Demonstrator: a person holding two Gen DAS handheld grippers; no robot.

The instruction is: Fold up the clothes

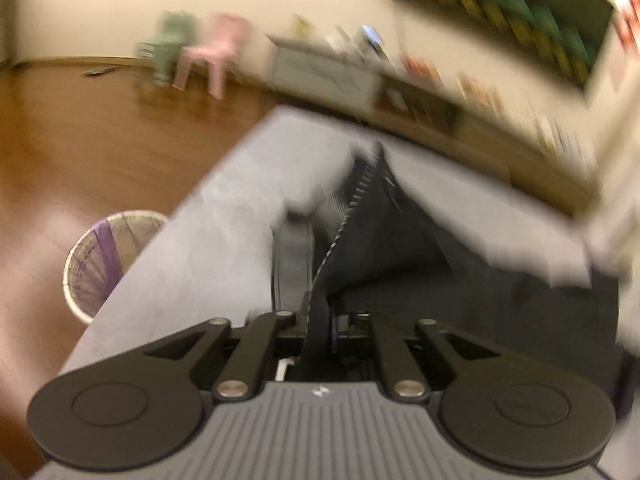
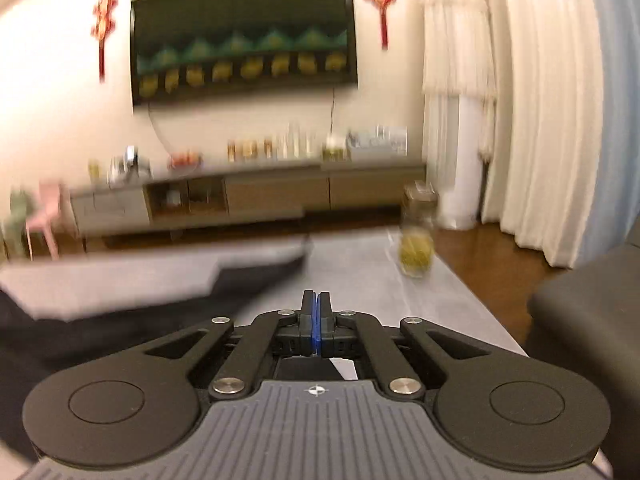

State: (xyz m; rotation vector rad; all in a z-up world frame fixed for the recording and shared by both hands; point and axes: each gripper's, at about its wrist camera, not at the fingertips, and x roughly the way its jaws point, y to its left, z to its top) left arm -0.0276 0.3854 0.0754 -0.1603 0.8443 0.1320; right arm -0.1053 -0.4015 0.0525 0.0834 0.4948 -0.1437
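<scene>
— What is your left hand-held gripper doing?
— It is clamped on the edge of the black fabric garment with a white-stitched hem, which rises from the pale grey tabletop up into its jaws.
— And your right hand-held gripper?
— Its blue pads are pressed together with nothing between them. The dark garment lies to its left; a glass jar of yellow-green contents stands near the tabletop's far edge.
— Anything beside you?
— A woven wastebasket with a purple liner sits on the wooden floor.

One dark garment lies on the tabletop, beside one jar. Two small chairs and one wastebasket stand on the floor.
</scene>
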